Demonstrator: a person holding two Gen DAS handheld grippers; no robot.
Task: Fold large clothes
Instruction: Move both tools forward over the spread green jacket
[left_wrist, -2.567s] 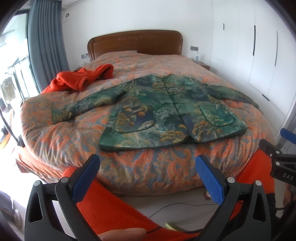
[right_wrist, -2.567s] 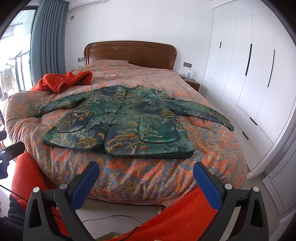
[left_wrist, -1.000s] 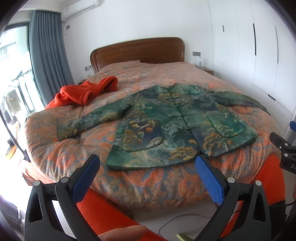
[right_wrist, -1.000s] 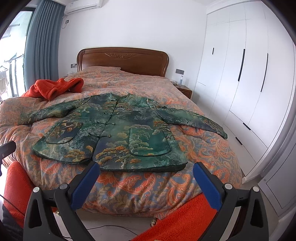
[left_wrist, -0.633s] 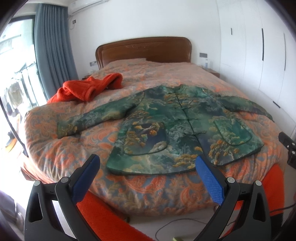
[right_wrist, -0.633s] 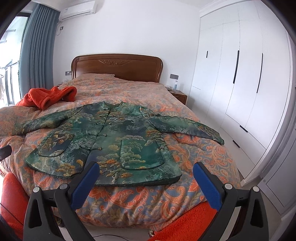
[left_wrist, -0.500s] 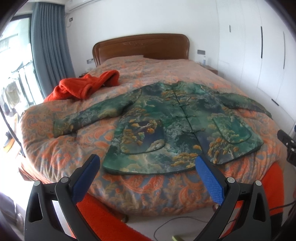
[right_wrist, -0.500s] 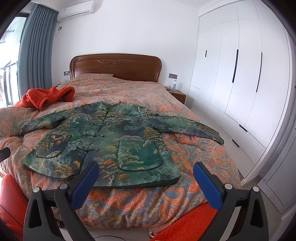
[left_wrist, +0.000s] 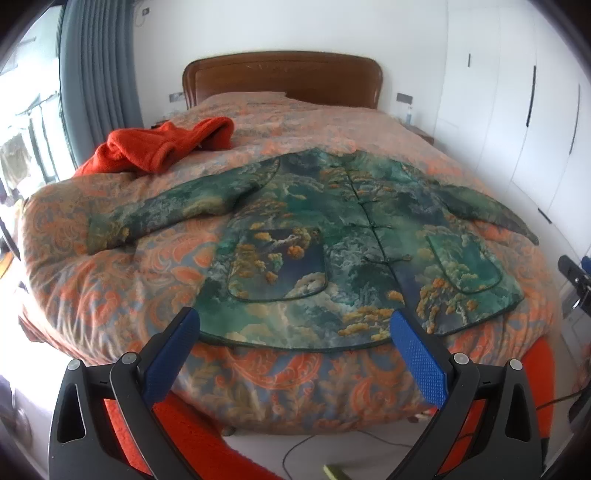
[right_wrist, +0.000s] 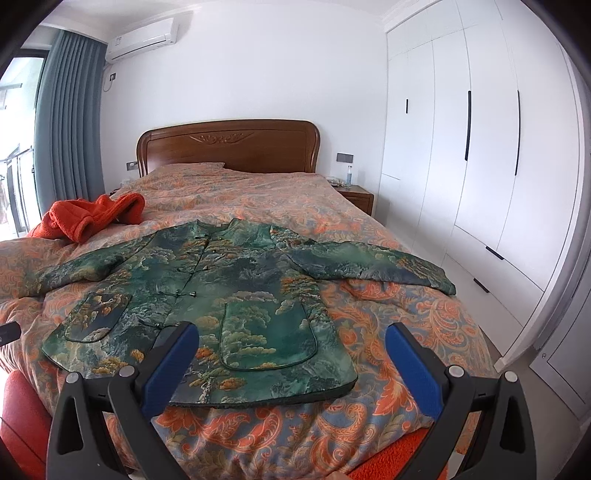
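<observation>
Below, both hand-held grippers spread empty, left (left_wrist: 295, 328), right (right_wrist: 291, 341), jacket (right_wrist: 236, 295) hem partly hidden

Jacket (right_wrist: 236, 295) flat on bed (right_wrist: 424, 332), hem at near edge, collar toward headboard (right_wrist: 227, 149). Crumpled garment (right_wrist: 88, 216) behind-left of jacket. Nightstand (right_wrist: 356, 197), wardrobe (right_wrist: 480, 166) right of bed.

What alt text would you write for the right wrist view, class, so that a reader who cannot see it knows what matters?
A green patterned jacket lies flat and buttoned, sleeves spread, on an orange paisley bed. The open right gripper hovers over its hem. A crumpled orange garment lies further up the bed.
</observation>
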